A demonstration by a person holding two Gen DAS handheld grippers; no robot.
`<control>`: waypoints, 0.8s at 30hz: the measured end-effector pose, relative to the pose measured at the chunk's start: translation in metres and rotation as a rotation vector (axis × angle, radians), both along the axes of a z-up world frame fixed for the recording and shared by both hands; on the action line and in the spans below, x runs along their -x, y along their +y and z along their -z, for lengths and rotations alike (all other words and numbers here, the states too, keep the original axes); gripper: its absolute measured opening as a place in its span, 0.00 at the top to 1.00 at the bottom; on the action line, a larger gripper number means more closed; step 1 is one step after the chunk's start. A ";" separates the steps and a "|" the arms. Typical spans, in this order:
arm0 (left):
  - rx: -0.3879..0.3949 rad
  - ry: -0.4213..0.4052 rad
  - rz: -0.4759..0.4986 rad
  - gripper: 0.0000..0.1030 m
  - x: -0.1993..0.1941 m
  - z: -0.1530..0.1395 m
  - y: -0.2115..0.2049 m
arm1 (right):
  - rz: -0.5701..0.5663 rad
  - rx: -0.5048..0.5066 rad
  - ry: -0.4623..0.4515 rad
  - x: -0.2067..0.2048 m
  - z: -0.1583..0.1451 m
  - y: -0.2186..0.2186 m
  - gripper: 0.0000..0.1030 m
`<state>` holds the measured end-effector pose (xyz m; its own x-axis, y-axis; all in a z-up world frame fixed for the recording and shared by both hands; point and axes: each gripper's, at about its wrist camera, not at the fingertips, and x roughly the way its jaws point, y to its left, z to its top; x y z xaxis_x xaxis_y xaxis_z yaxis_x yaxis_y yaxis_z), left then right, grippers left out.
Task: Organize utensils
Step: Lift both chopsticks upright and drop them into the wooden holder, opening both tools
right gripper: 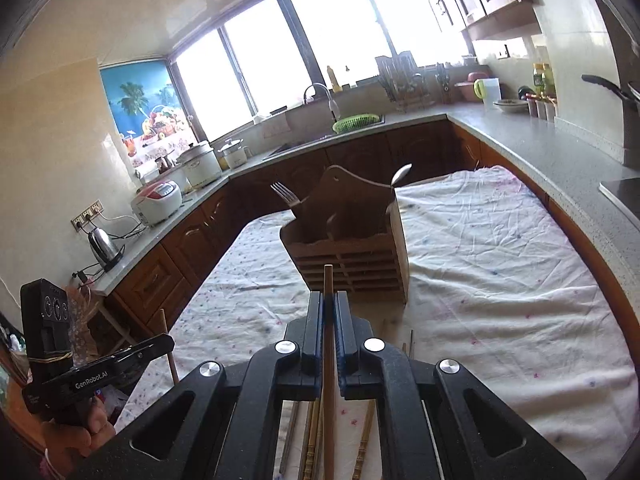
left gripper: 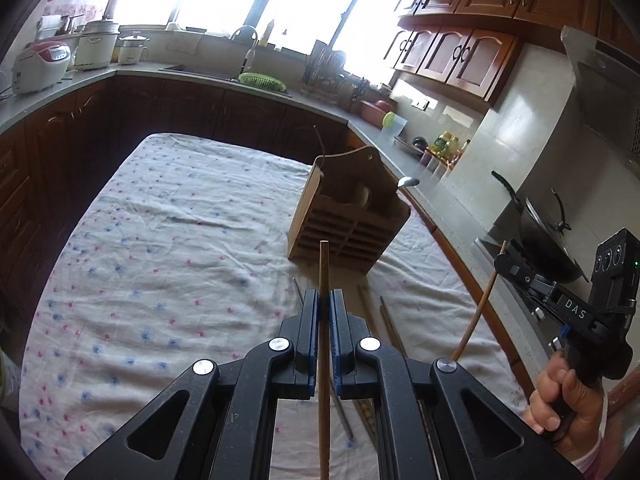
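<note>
My left gripper is shut on a wooden chopstick that sticks up past the fingertips, above the cloth. My right gripper is likewise shut on a second wooden chopstick. Ahead of both stands a slatted wooden utensil holder, with a fork and a spoon standing in it. Several more chopsticks lie on the cloth under the grippers. Each view shows the other gripper at its side, the right gripper and the left gripper, held in a hand.
The table wears a white floral cloth. Counters run around it, with rice cookers, a kettle, a sink with a green basket and a wok on the right.
</note>
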<state>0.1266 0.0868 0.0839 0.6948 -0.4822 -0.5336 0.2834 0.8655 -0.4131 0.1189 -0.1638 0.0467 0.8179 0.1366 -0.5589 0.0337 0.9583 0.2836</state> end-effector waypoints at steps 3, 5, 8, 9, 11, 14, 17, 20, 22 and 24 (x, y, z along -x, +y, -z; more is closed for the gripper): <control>0.003 -0.031 0.000 0.96 0.010 -0.009 0.002 | 0.001 0.007 -0.045 0.009 -0.017 -0.003 0.95; 0.003 -0.044 -0.002 0.97 0.015 -0.013 0.003 | 0.005 0.006 -0.072 0.013 -0.025 -0.005 0.95; -0.005 -0.054 0.002 0.96 0.017 -0.017 0.000 | 0.018 0.002 -0.094 0.013 -0.031 -0.009 0.95; -0.008 -0.056 0.003 0.97 0.016 -0.018 -0.001 | 0.022 0.002 -0.101 0.014 -0.032 -0.011 0.95; -0.009 -0.060 0.005 0.96 0.014 -0.018 -0.002 | 0.030 0.005 -0.110 0.013 -0.034 -0.013 0.95; -0.007 -0.064 0.008 0.97 0.003 -0.021 -0.004 | 0.037 0.000 -0.116 0.012 -0.035 -0.015 0.95; 0.000 -0.072 0.010 0.97 -0.004 -0.023 -0.003 | 0.049 -0.004 -0.123 0.009 -0.037 -0.018 0.95; 0.009 -0.089 0.008 0.96 -0.010 -0.029 -0.002 | 0.057 -0.005 -0.139 0.007 -0.042 -0.021 0.95; 0.017 -0.104 0.005 0.97 -0.015 -0.035 -0.001 | 0.063 -0.002 -0.153 0.003 -0.046 -0.022 0.95; 0.026 -0.119 0.002 0.96 -0.021 -0.040 0.000 | 0.067 -0.004 -0.168 -0.001 -0.051 -0.025 0.95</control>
